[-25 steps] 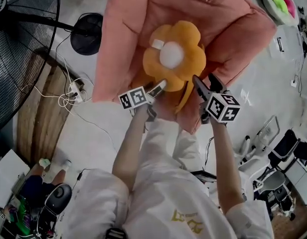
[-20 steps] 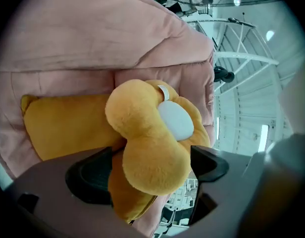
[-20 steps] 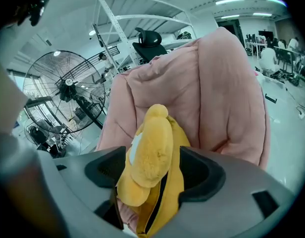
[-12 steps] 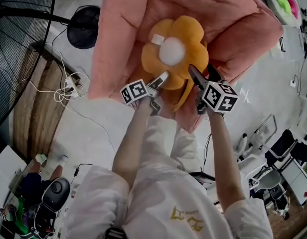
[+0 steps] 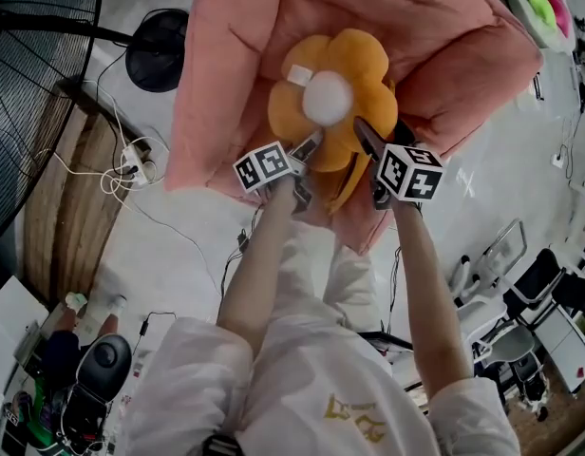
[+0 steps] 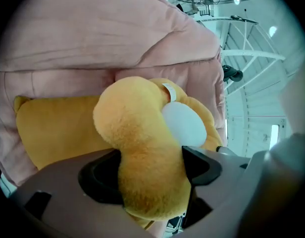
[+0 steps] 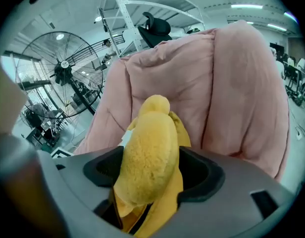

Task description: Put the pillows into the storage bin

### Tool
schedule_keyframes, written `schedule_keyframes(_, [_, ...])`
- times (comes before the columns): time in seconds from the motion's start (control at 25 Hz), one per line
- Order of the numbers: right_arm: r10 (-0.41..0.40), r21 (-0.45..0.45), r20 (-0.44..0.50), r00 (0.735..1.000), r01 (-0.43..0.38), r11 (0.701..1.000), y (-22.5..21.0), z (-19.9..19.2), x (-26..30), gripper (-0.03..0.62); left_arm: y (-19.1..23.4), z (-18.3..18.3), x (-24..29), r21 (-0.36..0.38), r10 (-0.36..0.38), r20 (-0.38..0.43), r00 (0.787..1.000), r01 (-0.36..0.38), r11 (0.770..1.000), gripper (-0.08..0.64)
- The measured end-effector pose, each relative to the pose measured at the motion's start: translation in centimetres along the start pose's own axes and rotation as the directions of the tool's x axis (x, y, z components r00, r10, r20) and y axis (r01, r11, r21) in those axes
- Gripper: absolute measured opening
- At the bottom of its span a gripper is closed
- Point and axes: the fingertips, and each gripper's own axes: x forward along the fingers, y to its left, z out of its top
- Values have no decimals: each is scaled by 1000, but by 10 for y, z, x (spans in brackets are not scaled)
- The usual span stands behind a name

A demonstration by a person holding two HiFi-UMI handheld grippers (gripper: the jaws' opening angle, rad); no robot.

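1. Storage bin (image 5: 454, 55): the soft pink, quilted bin is the biggest thing in the head view. It stands open on the pale floor in front of the person, and its padded walls rise around the load.
2. Flower pillow (image 5: 332, 98): the orange pillow with a white centre is already inside the bin's walls, just above the near edge. It is still held by two lower petals, so this pillow is nearly placed but not let go.
3. Yellow pillow (image 6: 53, 133): the left gripper view shows a flatter one lying under the flower pillow against the pink lining. It seems to be stowed already, though most of it is hidden.
4. Left gripper (image 5: 310, 146): its jaws are partly apart and clamped on one thick petal, which fills the gap between them. They have just been closing.
5. Right gripper (image 5: 367, 139): its jaws are also partway apart, with the neighbouring petal pinched between the pads. They have just been opening slightly.
6. Remaining work, as I judge it: lower the flower pillow, release both petals and draw back. No other loose pillow shows in these views.
7. Surroundings: a large floor fan (image 5: 31, 103) stands at the left and a smaller dark one (image 5: 160, 60) is beside the bin. Office chairs (image 5: 549, 297) stand at the right, and a power strip with cords (image 5: 131, 164) lies on the floor. All are clear of the bin mouth, so only the slumping near wall could snag the petals.
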Motion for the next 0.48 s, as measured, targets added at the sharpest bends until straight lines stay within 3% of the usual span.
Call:
schedule_keyframes(0.2, [-22,-81,-20,1000,21,997,3,-3,-3,256,-3,2,-5,39,19,13,1000,-20,999,305])
schedule_keyframes(0.48, [-47,-201,-7,999,45,979,10,-4,-16,222,-14,-2,-17,151,62,50,997,-69,986,262])
